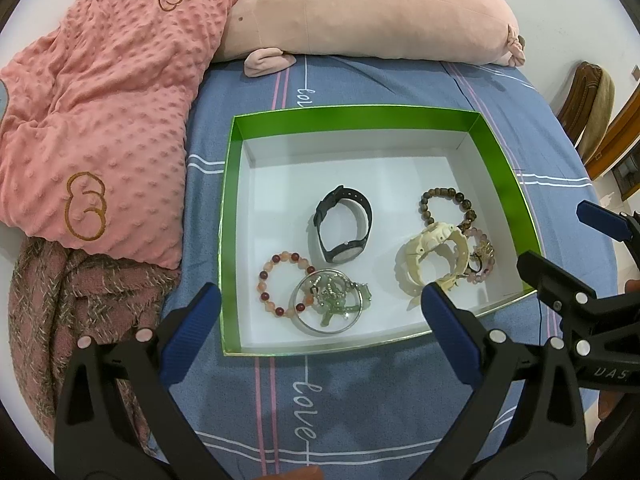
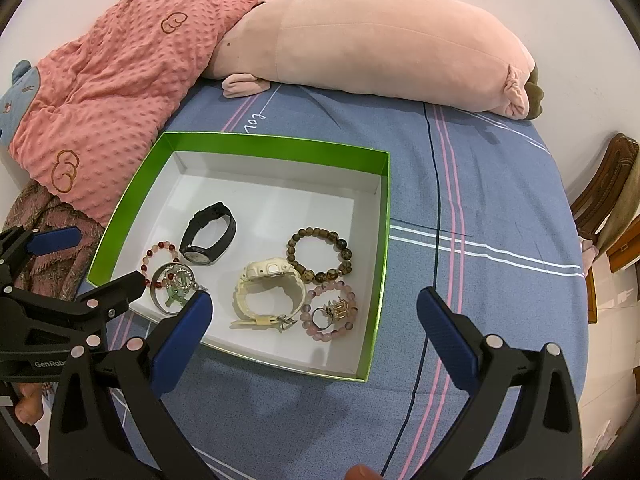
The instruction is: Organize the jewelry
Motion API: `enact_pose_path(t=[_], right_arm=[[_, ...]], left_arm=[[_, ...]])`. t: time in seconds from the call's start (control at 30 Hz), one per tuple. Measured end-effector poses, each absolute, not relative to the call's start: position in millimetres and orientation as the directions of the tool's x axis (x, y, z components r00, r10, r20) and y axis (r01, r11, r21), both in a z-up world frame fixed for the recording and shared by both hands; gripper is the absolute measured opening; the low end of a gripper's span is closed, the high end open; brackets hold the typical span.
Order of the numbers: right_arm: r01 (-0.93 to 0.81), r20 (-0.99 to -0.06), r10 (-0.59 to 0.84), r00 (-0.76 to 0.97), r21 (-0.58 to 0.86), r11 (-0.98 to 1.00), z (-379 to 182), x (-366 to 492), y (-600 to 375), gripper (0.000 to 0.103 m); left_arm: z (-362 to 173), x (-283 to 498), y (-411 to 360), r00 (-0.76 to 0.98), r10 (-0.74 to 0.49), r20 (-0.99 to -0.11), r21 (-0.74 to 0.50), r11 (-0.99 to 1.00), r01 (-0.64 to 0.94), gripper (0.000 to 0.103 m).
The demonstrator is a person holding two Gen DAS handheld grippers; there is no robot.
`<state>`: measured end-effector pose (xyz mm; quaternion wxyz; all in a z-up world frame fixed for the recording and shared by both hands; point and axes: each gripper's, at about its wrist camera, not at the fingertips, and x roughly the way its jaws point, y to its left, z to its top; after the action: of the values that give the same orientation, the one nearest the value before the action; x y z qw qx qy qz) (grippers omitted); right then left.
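My left claw (image 1: 320,312) was wide open and held nothing. My right claw (image 2: 314,316) was wide open too, and it was empty. Both hung over the near edge of the green box (image 1: 504,160), which sat on the blue bed (image 1: 360,400).

All the jewelry lay inside the box on its white floor. The black watch (image 1: 344,228) lay near the middle, a bit toward the left wall. Just in front of it, by the near left corner, was the red and orange bead bracelet (image 1: 280,280). A silver bangle (image 1: 330,302) lay partly over that bracelet, and some green and silver bits (image 1: 338,300) sat inside the bangle. They were too tangled for me to tell what they were; maybe a charm or a necklace.

On the right side of the box was the brown bead bracelet (image 2: 320,254). The cream watch (image 2: 270,292) lay in front of it and touched it. Beside the cream watch, close to the near right corner, was the pink bead bracelet (image 2: 330,312). A ring (image 2: 322,316) and a small gold thing (image 2: 340,306) sat inside the pink bracelet.

Past the box, a long pink plush toy (image 1: 360,12) lay along the far edge of the bed. A bumpy pink blanket (image 1: 100,120) was piled at the far left corner.
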<state>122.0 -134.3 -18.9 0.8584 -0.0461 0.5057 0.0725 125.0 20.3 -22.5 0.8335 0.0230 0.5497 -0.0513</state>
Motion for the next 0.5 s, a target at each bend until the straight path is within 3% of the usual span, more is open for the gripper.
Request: enact_pose_path(t=[0.5], right_arm=[[-0.169, -0.875, 0.077, 0.478, -0.006, 0.986, -19.2, 121.6, -134.0, 0.102]], left_arm=[[-24.3, 125.6, 19.5, 0.385, -0.058, -0.921, -0.015, 0.994, 0.112, 0.101]])
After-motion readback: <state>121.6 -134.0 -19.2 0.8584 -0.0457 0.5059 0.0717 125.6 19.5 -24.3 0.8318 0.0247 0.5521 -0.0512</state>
